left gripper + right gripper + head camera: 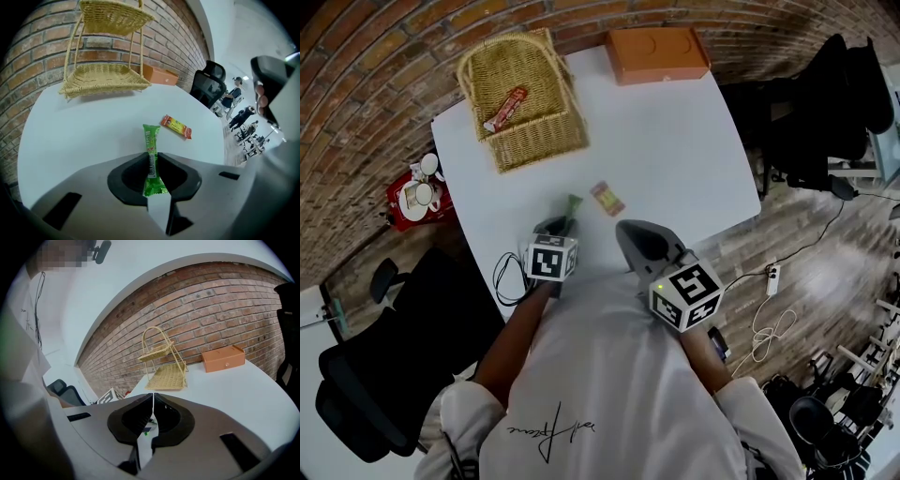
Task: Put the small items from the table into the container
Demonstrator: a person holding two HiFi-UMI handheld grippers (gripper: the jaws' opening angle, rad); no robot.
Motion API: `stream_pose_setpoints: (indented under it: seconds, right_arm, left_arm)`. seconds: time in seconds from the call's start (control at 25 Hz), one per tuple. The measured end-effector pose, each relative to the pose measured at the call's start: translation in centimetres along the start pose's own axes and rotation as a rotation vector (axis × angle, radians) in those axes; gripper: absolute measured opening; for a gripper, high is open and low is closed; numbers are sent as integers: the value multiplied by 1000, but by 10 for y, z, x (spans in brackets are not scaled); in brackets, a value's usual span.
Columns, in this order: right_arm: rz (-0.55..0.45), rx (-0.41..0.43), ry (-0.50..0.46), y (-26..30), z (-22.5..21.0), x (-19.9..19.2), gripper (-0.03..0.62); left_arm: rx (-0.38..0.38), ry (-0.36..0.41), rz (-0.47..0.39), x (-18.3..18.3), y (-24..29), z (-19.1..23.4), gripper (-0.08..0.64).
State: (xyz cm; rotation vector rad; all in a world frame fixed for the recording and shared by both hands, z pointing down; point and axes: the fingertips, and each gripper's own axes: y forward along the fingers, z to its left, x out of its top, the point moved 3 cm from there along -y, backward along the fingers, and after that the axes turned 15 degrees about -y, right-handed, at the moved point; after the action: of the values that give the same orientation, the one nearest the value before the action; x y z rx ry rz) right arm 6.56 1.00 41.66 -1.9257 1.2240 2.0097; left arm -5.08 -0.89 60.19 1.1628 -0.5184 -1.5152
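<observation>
The slim green snack packet [151,138] lies flat on the white bench [675,150], its near end pinched between the jaws of the left gripper [153,161], which are clamped on it. It looks ready to lift, though it hasn't left the surface. Just beside it lies the small orange-and-red wrapped packet [176,126], untouched. Over in the far corner stands the two-tier woven wicker basket [525,103], and one reddish-brown packet [505,109] is already in it (so one in by my count, with two to go). The left gripper angles steeply down onto the bench near the person's body. The right gripper [152,401] is held lower-angled off to the side, aimed toward the basket, jaws pressed together with nothing between them. It's idle for now.
</observation>
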Motion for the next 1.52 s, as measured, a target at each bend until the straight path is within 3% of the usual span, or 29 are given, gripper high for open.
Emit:
stream_pose_setpoints:
  seconds: [0.76,1.52]
  right_arm:
    - [-16,-1,-11,2,5,3,23]
    - [-34,3,-37,2,13,7,23]
  left_arm:
    - [-28,-16,-29,7,-8,5,51]
    - [-25,31,-72,11,-23,2,49]
